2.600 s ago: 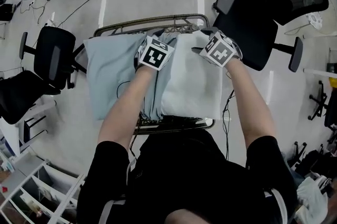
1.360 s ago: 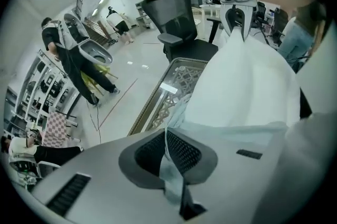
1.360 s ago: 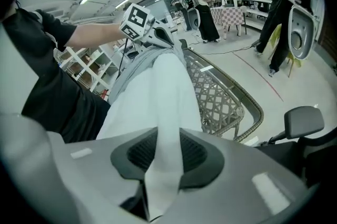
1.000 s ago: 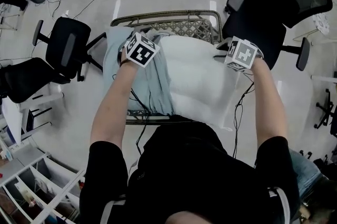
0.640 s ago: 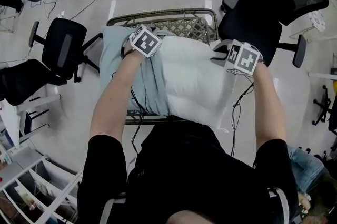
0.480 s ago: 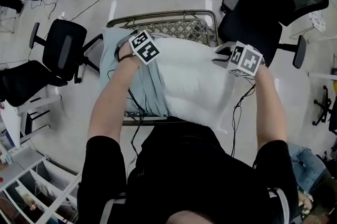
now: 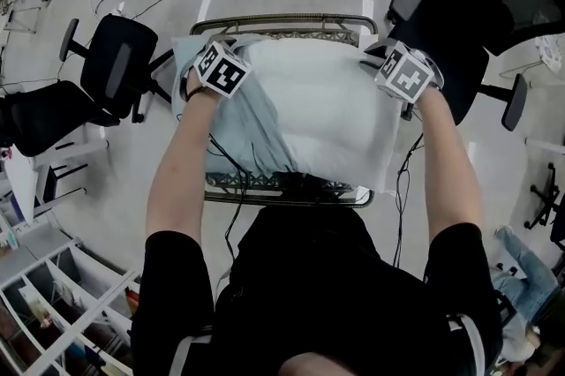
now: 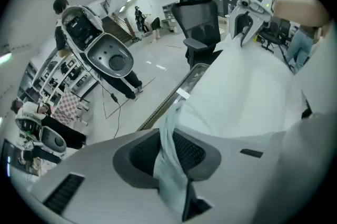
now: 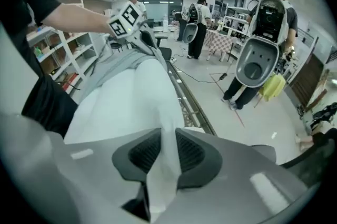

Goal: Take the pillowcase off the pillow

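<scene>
A white pillow [image 7: 318, 109] lies on a wire-mesh cart [image 7: 282, 19]. The light blue pillowcase [image 7: 252, 131] is bunched along the pillow's left side. My left gripper [image 7: 201, 49] sits at the far left corner, shut on a fold of the pillowcase [image 8: 171, 157]. Its jaws [image 8: 168, 133] have just been opening a little, with the blue cloth still pinched between the pads. My right gripper [image 7: 378, 58] is at the far right corner. Its jaws [image 9: 167, 144] have just been closing and are shut on a white corner of the pillow [image 9: 131, 102].
Black office chairs stand left [image 7: 115, 70] and right [image 7: 477, 21] of the cart. A cable [image 7: 231, 189] hangs over the cart's near edge. White shelving [image 7: 53, 312] is at lower left. People and equipment stand farther off in the room [image 9: 266, 33].
More of the white pillow shows, and the pillowcase has gathered into a narrower band at the left. Both grippers have shifted toward the cart's far edge, still gripping cloth.
</scene>
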